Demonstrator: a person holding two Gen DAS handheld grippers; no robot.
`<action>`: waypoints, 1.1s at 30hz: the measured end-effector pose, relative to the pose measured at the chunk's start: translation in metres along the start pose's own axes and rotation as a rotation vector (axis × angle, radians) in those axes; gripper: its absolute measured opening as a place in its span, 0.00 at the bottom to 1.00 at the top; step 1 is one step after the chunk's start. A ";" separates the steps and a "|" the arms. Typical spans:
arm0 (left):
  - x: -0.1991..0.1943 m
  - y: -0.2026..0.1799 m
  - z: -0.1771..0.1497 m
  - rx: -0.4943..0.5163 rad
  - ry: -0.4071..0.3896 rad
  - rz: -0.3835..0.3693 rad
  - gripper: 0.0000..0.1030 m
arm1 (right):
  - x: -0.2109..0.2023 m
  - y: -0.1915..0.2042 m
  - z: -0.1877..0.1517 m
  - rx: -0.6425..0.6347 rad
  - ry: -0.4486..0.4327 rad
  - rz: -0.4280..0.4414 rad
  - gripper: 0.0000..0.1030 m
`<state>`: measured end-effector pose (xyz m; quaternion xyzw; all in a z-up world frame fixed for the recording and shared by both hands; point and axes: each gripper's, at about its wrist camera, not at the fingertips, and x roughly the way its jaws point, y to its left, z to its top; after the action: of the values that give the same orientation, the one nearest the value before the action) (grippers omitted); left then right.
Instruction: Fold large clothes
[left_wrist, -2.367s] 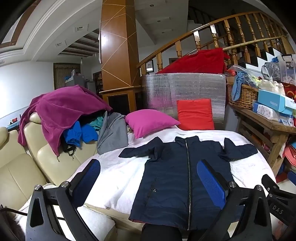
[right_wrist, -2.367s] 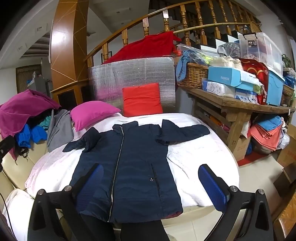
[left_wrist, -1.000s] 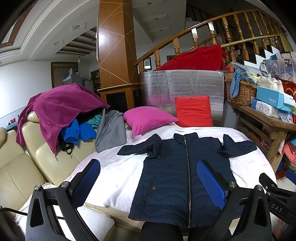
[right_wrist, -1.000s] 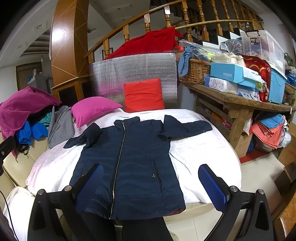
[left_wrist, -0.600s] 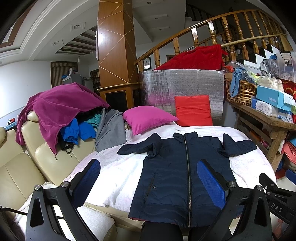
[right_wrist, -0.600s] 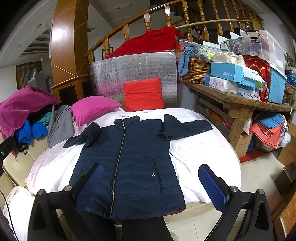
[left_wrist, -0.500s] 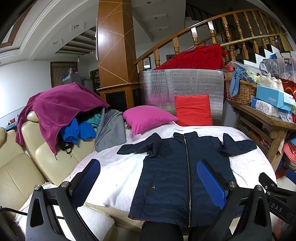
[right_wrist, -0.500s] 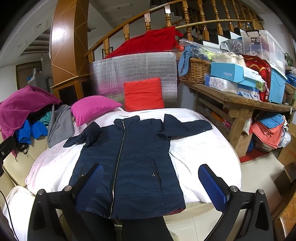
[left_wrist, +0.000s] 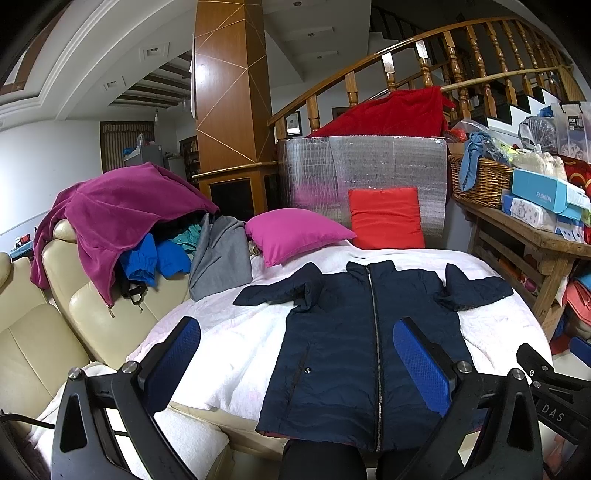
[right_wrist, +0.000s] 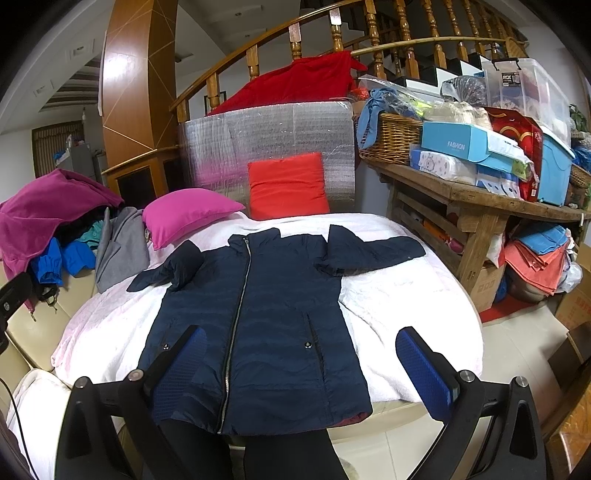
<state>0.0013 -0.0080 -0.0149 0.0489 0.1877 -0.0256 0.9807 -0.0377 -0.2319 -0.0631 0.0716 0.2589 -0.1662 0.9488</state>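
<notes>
Left wrist view: the left hand-held gripper (left_wrist: 295, 354), spread wide and empty, hovers near the navy jacket (left_wrist: 354, 332), which lies flat on the white-covered bed (left_wrist: 229, 343), its zipper running away from the camera.

Right wrist view: the right hand-held gripper (right_wrist: 303, 369), equally wide, sits about as near the hem.

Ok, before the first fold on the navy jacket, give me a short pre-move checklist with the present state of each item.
1. navy jacket lies flat, front up, on the white cover: ok.
2. Zip closed along the front: ok.
3. Both sleeves spread flat: not ok; the left-hand sleeve is bunched and the right-hand sleeve creased at the shoulder.
4. left gripper open and empty: ok.
5. right gripper open and empty: ok.
6. Hem fully on the cover: cannot tell; it seems to reach the near edge.
</notes>
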 end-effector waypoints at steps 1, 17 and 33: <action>0.000 0.000 0.000 -0.001 0.000 0.000 1.00 | 0.000 0.000 0.000 0.000 0.000 -0.001 1.00; 0.000 -0.001 0.000 -0.001 0.002 0.000 1.00 | 0.002 -0.001 0.001 -0.003 0.007 0.001 1.00; 0.189 -0.037 -0.012 0.015 0.400 -0.017 1.00 | 0.113 -0.113 0.032 0.196 0.133 0.008 1.00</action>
<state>0.1696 -0.0496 -0.0994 0.0588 0.3792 -0.0252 0.9231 0.0291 -0.3764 -0.0992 0.1762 0.3035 -0.1818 0.9186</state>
